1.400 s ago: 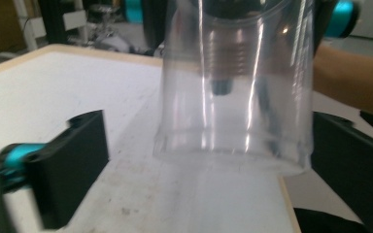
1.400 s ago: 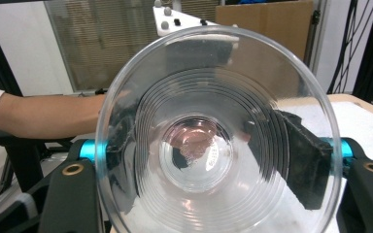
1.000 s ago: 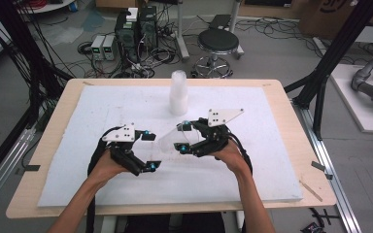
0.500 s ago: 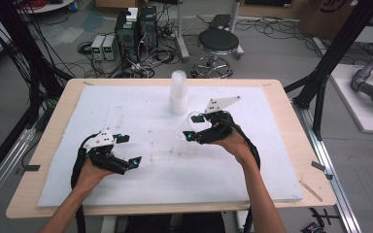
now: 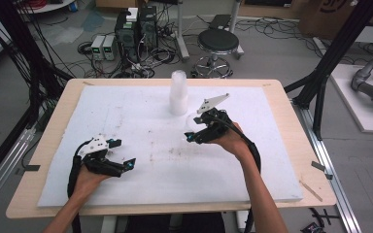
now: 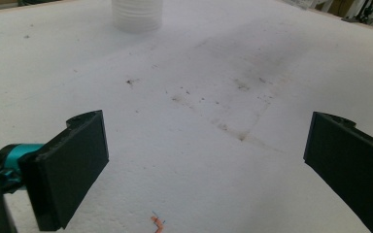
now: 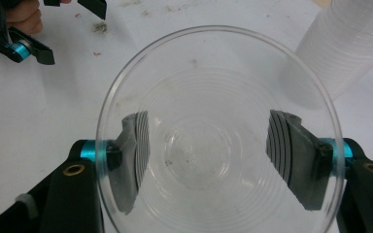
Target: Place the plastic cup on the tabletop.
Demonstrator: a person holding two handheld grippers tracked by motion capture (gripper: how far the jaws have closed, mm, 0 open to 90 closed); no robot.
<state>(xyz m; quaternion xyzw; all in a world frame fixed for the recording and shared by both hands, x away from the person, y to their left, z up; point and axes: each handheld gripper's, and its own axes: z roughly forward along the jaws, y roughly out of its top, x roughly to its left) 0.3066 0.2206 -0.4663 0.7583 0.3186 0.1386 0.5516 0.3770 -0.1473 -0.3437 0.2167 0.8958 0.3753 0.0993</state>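
The cup [image 7: 218,141] — clear ribbed plastic, empty — is clamped by its sides between black jaws, mouth facing the camera. Just beside it stands the stack [image 5: 178,93] — translucent cups nested upright on the white board.

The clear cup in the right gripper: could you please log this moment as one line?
right gripper: shut on clear cup | left gripper: open, nothing between jaws, over white foam board | cup stack: upright, apart from both

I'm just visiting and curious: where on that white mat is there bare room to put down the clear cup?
Wide bare mat lies between the left gripper and the cup stack, and along the near edge. It is tight between the stack and the right gripper, which grips the clear cup.
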